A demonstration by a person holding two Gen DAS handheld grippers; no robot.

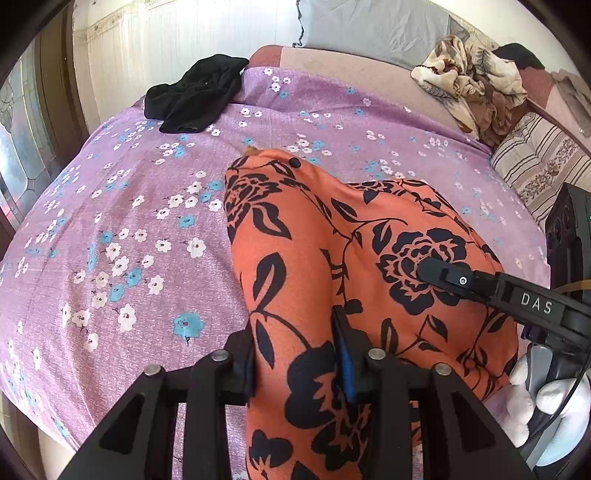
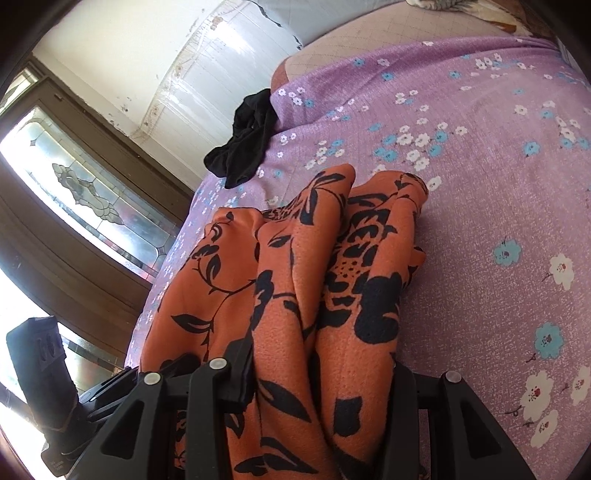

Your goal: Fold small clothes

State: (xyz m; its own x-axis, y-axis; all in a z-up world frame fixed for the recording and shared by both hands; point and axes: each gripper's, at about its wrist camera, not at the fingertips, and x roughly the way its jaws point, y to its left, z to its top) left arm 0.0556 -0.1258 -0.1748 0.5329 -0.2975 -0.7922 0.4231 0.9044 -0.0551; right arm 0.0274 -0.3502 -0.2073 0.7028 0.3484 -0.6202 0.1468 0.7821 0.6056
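An orange garment with black flowers [image 1: 314,258] lies bunched on the purple flowered bedsheet [image 1: 129,221] and rises toward both cameras. My left gripper [image 1: 295,354] is shut on a fold of it; the cloth fills the gap between the fingers. In the right wrist view the same orange garment [image 2: 295,277] hangs in thick pleats from my right gripper [image 2: 317,369], which is shut on it. One of the right gripper's fingers [image 1: 454,278] shows over the cloth in the left wrist view, with a white-gloved hand [image 1: 546,402] behind it.
A crumpled black garment [image 1: 195,96] lies at the bed's far left corner, also seen as the black garment [image 2: 247,140]. A brown and cream blanket [image 1: 472,81], a grey pillow [image 1: 369,26] and a striped cushion [image 1: 539,162] sit at the far right. A glazed door [image 2: 85,192] stands beside the bed.
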